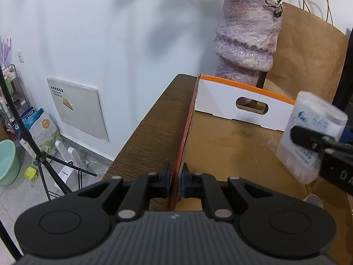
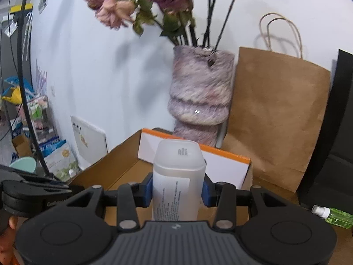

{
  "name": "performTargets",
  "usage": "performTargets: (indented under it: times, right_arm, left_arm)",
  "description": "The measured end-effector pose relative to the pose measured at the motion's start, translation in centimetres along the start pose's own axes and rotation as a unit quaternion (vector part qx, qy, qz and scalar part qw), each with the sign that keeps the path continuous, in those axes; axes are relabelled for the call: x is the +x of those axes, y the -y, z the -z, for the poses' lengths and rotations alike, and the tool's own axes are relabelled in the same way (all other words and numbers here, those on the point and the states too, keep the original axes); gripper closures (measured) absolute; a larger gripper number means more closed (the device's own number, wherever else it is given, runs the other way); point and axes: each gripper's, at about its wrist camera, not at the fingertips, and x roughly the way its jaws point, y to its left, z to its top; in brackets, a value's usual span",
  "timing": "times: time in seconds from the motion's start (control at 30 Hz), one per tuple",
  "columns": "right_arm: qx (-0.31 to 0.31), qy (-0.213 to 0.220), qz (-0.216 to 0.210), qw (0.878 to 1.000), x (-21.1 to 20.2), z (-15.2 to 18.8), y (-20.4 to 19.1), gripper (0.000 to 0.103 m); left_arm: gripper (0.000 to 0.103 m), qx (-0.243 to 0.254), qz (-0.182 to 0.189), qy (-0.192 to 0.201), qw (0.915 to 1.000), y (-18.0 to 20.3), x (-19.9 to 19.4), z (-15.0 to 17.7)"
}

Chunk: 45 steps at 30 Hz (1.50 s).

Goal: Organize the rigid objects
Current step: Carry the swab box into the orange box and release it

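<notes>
A shallow cardboard box (image 1: 238,145) with an orange rim and a white end wall sits on the brown table (image 1: 152,132). My left gripper (image 1: 175,181) is shut on the box's left side wall (image 1: 184,137). My right gripper (image 2: 177,192) is shut on a translucent white plastic bottle (image 2: 177,176) with a printed label, held above the box's inside (image 2: 123,167). The bottle (image 1: 308,137) and the right gripper's finger (image 1: 308,135) also show at the right in the left wrist view, over the box floor.
A wrapped vase (image 2: 198,97) with dried roses and a brown paper bag (image 2: 275,114) stand behind the box. A small green spray bottle (image 2: 333,216) lies on the table at the right. A tripod (image 1: 33,145) and bags stand on the floor to the left.
</notes>
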Motion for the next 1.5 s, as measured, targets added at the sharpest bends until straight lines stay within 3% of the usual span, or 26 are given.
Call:
performTargets:
  times: [0.23,0.27,0.33,0.5,1.27,1.5]
  right_arm:
    - [-0.007,-0.025,-0.002,1.0,0.6,0.2,-0.4,0.058]
    - [-0.006,-0.026,0.001,1.0,0.5,0.3,-0.3,0.052]
    - [-0.004,-0.021,0.012,1.0,0.1,0.5,-0.1,0.017]
    - [0.001,-0.018,0.014,1.0,-0.6,1.1,0.5,0.007]
    - [0.056,-0.022,0.04,0.997,-0.5,2.4,2.1,0.003]
    - [0.055,-0.018,0.037,0.998,-0.6,2.5,2.0,0.003]
  left_arm:
    - [0.093,-0.001,0.0,0.001,1.0,0.0,-0.1,0.1]
    - [0.093,-0.001,0.001,0.001,1.0,0.0,-0.1,0.1]
    - [0.093,-0.002,0.001,0.002,1.0,0.0,-0.1,0.1]
    - [0.093,-0.005,0.002,0.003,1.0,-0.2,-0.2,0.1]
    - [0.092,0.015,-0.019,0.0,0.9997,0.5,-1.0,1.0]
    - [0.092,0.002,-0.006,0.006,1.0,0.0,-1.0,1.0]
